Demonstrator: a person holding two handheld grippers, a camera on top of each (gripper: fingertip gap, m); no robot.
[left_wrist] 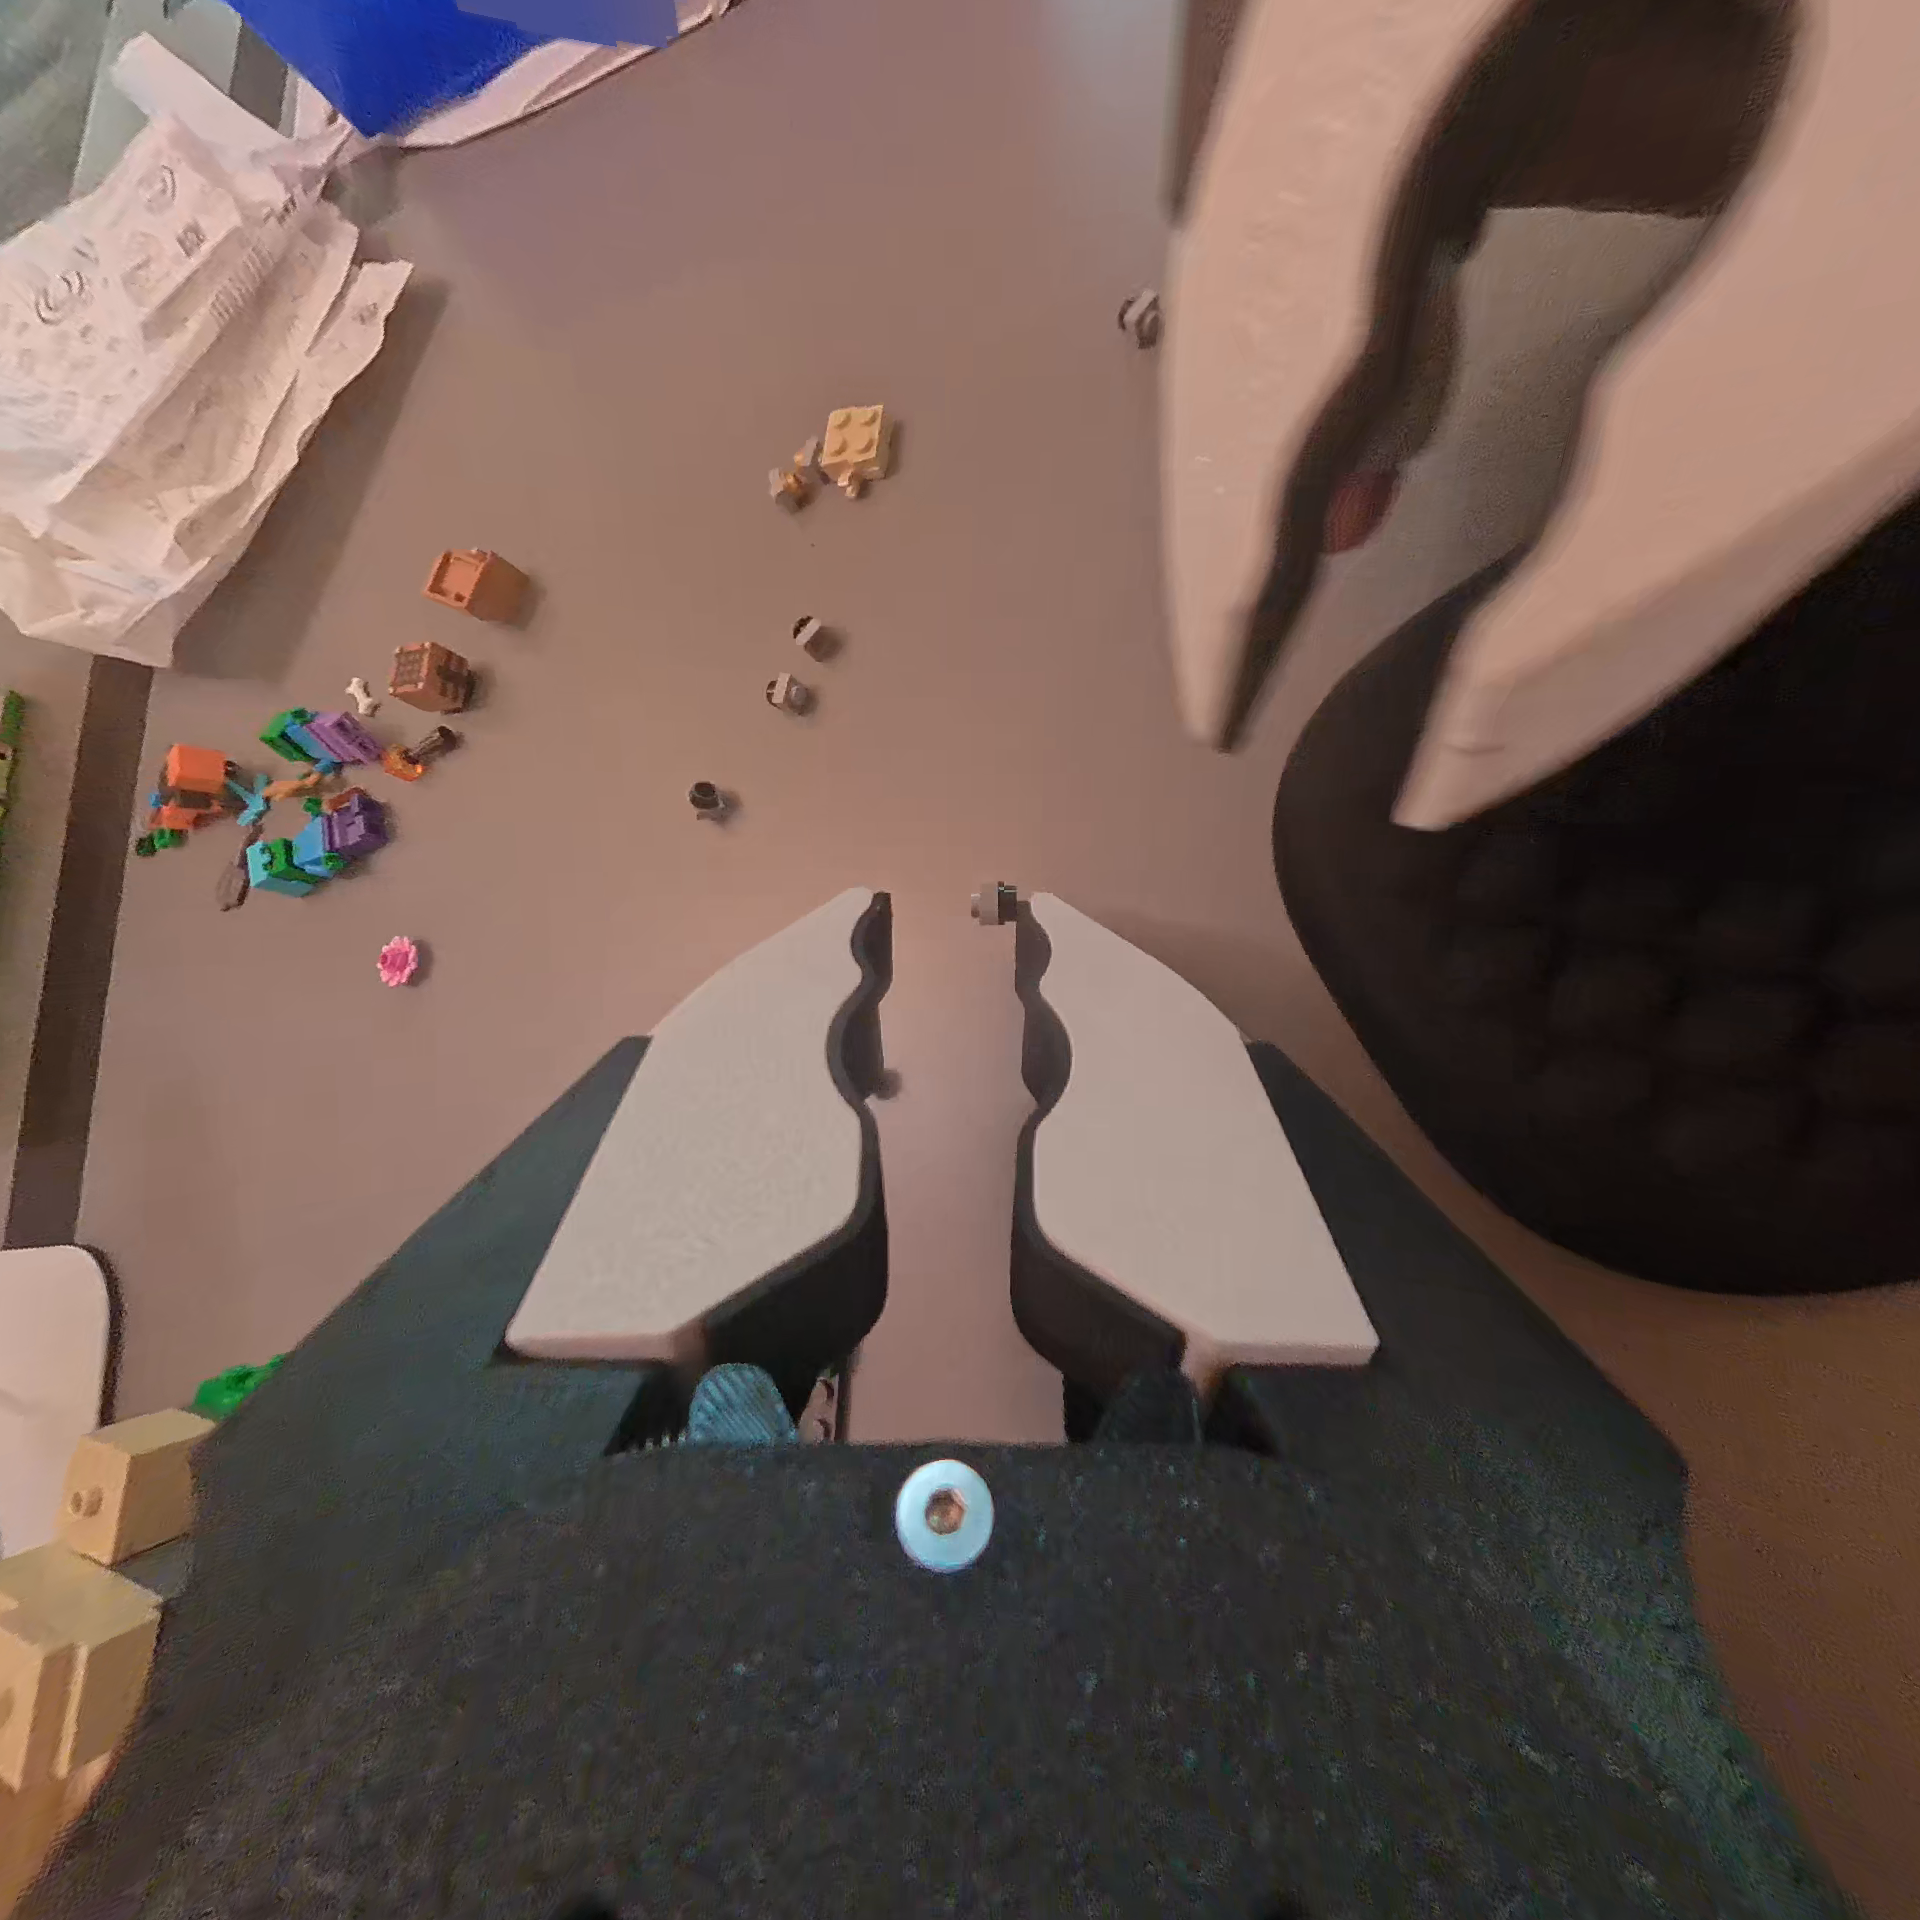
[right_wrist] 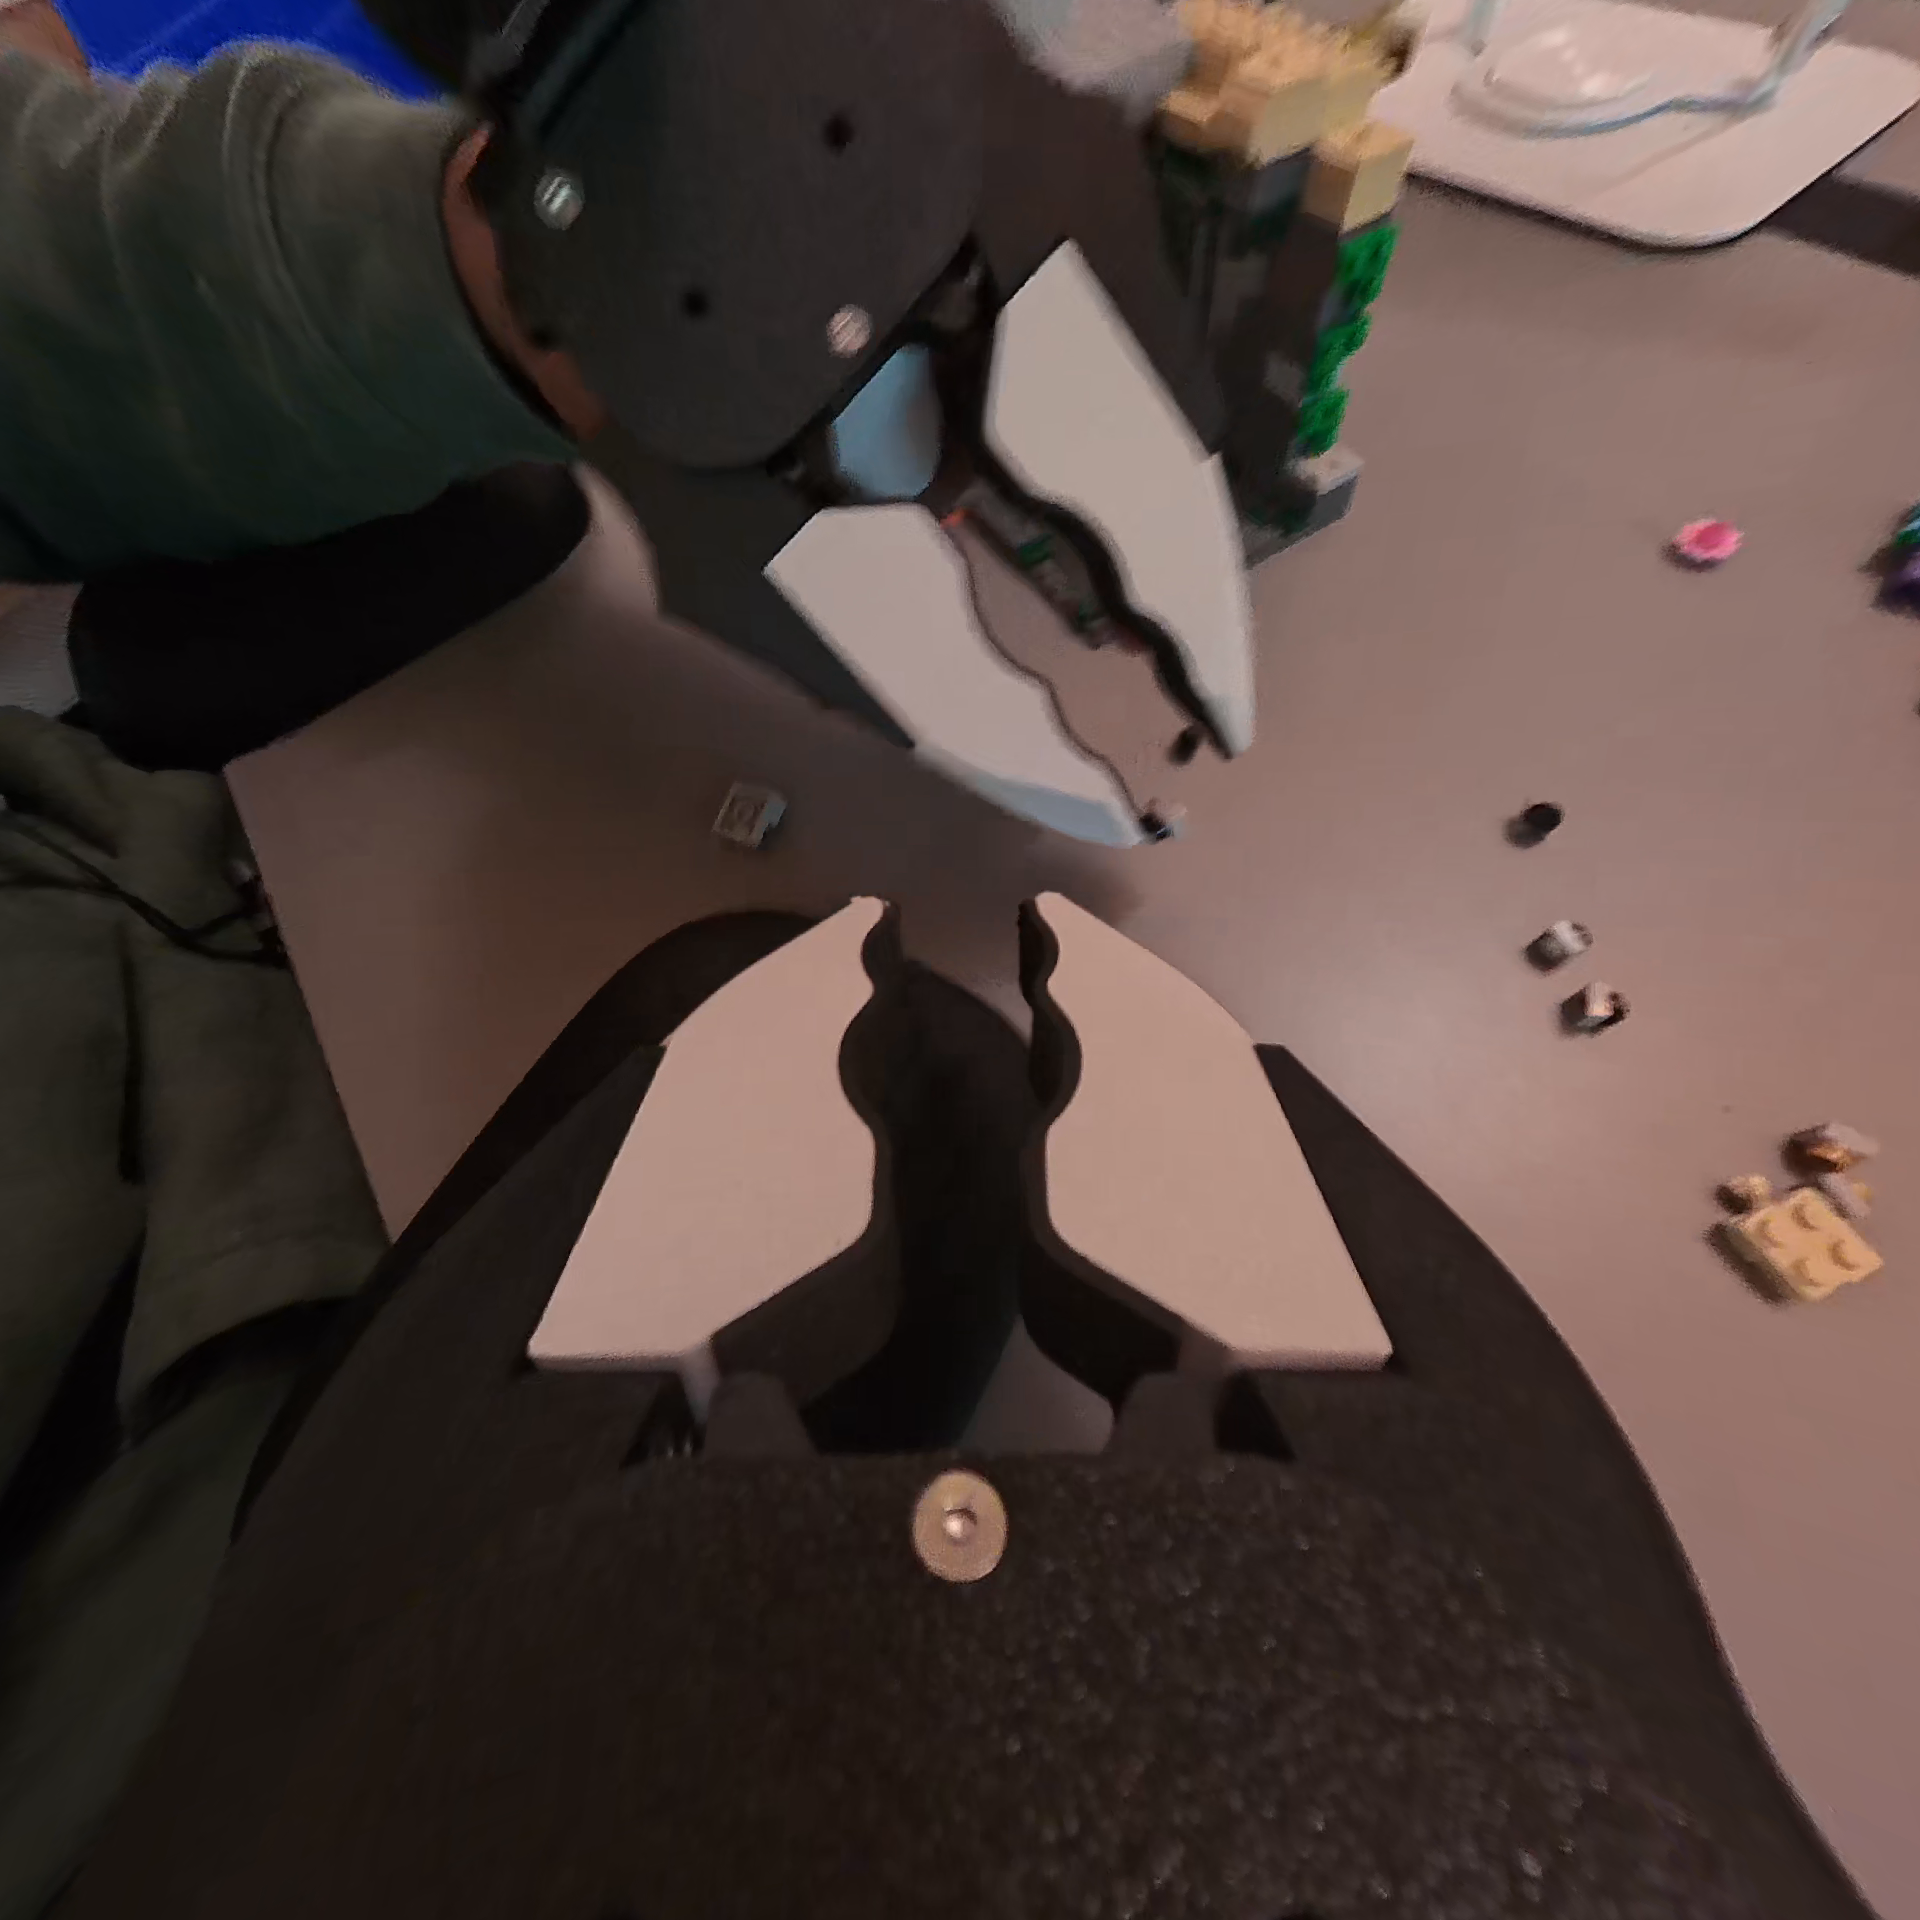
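My left gripper (left_wrist: 951,904) is open just above the grey table (left_wrist: 935,260). A tiny grey and black round piece (left_wrist: 994,902) sits against its right fingertip, not clamped. In the right wrist view the left gripper (right_wrist: 1190,784) points down at the table, with that piece (right_wrist: 1162,821) at its lower tip. My right gripper (right_wrist: 956,909) is open and empty, facing the left one from close by. It shows blurred at the upper right of the left wrist view (left_wrist: 1320,774). Small dark round pieces (left_wrist: 710,800) (left_wrist: 790,693) (left_wrist: 816,636) lie ahead.
A tan square plate (left_wrist: 857,442) (right_wrist: 1803,1252) lies with small bits. Farther left are brown bricks (left_wrist: 476,585), a colourful brick pile (left_wrist: 291,800), a pink flower (left_wrist: 398,959) and crumpled paper (left_wrist: 156,416). A brick tower (right_wrist: 1309,312), a grey tile (right_wrist: 748,816), a black seat (left_wrist: 1610,1039) and a person's sleeve (right_wrist: 208,312) are near. The gap from one gripper's tips to the other's is roughly 6 cm. About 6 cm separates my right fingertips from the black seat (left_wrist: 1610,1039).
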